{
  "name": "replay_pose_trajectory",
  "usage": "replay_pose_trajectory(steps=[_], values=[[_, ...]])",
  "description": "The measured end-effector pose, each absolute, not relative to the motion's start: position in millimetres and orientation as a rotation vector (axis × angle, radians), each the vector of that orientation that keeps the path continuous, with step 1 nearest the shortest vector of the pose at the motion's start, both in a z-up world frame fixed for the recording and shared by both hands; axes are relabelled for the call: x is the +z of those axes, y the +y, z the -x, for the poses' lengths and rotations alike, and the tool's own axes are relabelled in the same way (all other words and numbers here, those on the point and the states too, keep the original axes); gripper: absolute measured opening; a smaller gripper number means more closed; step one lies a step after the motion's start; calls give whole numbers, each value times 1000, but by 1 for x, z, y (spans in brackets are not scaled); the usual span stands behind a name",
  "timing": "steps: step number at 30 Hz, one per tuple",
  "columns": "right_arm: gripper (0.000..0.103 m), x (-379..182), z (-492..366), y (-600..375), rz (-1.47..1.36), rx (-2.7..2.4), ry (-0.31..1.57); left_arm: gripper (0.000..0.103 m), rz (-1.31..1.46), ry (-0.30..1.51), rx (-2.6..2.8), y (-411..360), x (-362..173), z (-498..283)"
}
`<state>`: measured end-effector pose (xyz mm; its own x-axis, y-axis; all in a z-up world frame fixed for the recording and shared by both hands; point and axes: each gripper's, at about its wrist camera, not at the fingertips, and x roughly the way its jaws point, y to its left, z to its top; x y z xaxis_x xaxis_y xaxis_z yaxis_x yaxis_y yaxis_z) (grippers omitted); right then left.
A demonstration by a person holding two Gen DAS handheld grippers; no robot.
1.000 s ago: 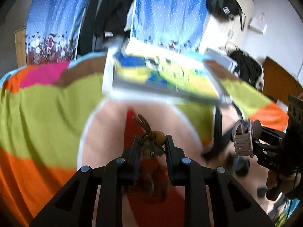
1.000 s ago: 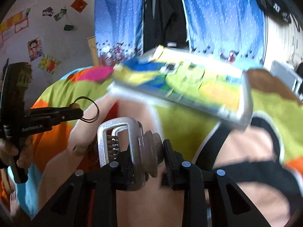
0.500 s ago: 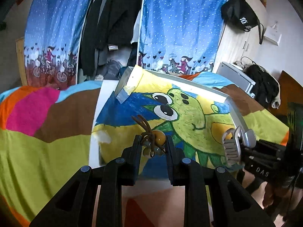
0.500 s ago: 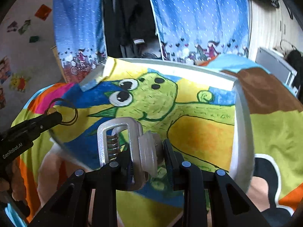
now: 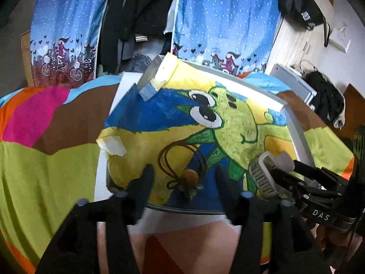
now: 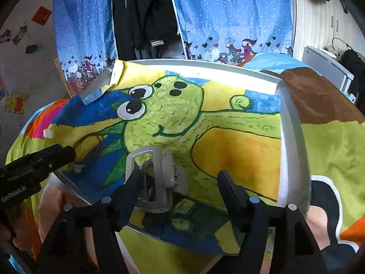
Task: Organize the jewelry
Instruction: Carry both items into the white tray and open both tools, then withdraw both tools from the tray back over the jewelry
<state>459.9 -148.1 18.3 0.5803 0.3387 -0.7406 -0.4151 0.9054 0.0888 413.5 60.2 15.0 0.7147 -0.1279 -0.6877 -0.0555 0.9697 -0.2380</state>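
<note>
A white-rimmed tray [image 5: 296,134] [image 6: 293,150], lined with a painted green cartoon creature, lies on the bedspread. A brown cord hair tie with an amber bead [image 5: 188,177] rests on the lining, loose between the spread fingers of my open left gripper [image 5: 183,181]. A silver hair claw clip [image 6: 159,178] sits on the lining between the wide-apart fingers of my open right gripper [image 6: 180,182], leaning near the left finger [image 6: 131,185]. In the left wrist view the clip [image 5: 262,173] shows at the right gripper's tip. In the right wrist view the left gripper [image 6: 61,155] reaches in from the left.
The tray sits on a striped, multicoloured bedspread [image 5: 45,159]. Blue dotted curtains [image 6: 228,11] and dark hanging clothes [image 6: 141,11] stand behind. A white cabinet [image 5: 294,82] and dark garments [image 5: 328,100] are at the right. A hand [image 6: 13,239] holds the left gripper.
Both grippers moved forward over the tray and opened. The left let go of the hair tie and the right let go of the clip; both items now lie on the lining.
</note>
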Motion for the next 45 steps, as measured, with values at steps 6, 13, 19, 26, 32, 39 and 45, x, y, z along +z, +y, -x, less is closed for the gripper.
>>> replay_pose_trajectory(steps=[6, 13, 19, 26, 32, 39, 45], values=[[84, 39, -438, -169, 64, 428, 759, 81, 312, 683, -16, 70, 39, -388], [103, 75, -388, -189, 31, 452, 616, 96, 288, 567, 42, 65, 74, -340], [103, 103, -332, -203, 21, 486, 510, 99, 244, 504, 44, 52, 91, -288], [103, 115, -258, -223, 24, 511, 405, 99, 222, 441, 5, 32, 97, -210], [103, 106, -209, -246, 32, 495, 383, 99, 196, 431, 9, 18, 87, -150], [103, 83, -157, -273, 22, 445, 397, 99, 194, 485, 9, 11, 61, -103], [103, 49, -126, -280, 36, 414, 465, 99, 186, 551, -1, 1, 32, -79]])
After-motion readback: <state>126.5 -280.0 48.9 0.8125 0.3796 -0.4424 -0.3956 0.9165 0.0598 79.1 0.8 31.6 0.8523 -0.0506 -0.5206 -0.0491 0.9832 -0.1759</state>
